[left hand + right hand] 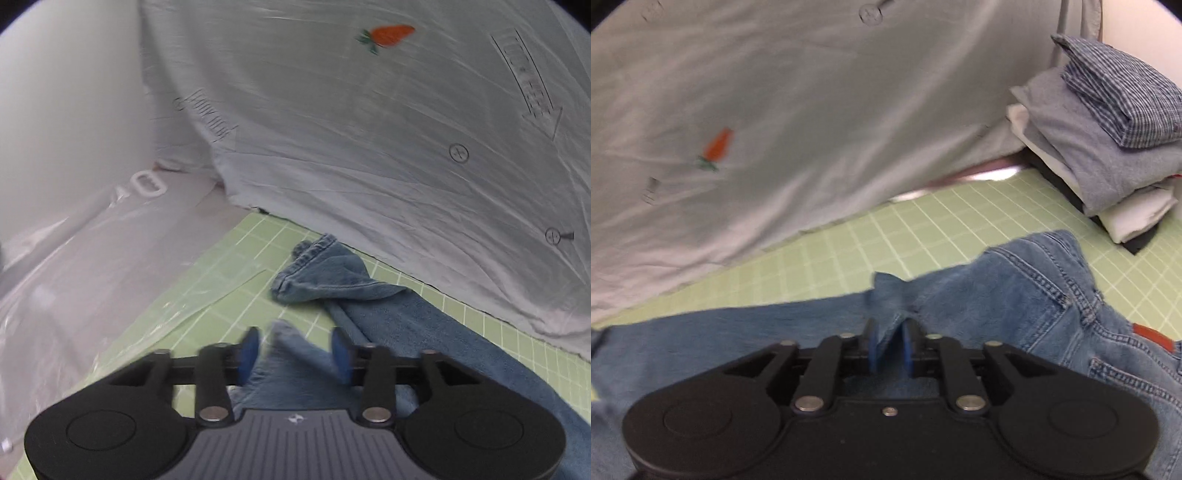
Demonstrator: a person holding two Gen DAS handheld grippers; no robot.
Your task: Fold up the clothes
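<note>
Right wrist view shows the right gripper [889, 345] pinched on a raised fold of the jeans [1015, 288], which lie across the green grid mat [923, 229] in the lower half of the frame. Its hold looks thin, so the denim may slip out if pulled hard. Upper right, a stack of folded clothes [1108, 147] sits close to the waistband; a wide swing could topple it. Left wrist view has the left gripper [293, 350] apart, straddling a trouser leg, ungripped. A grey sheet [369, 129] bounds the mat along the top, clear plastic [74, 277] at left; open mat lies centre.
</note>
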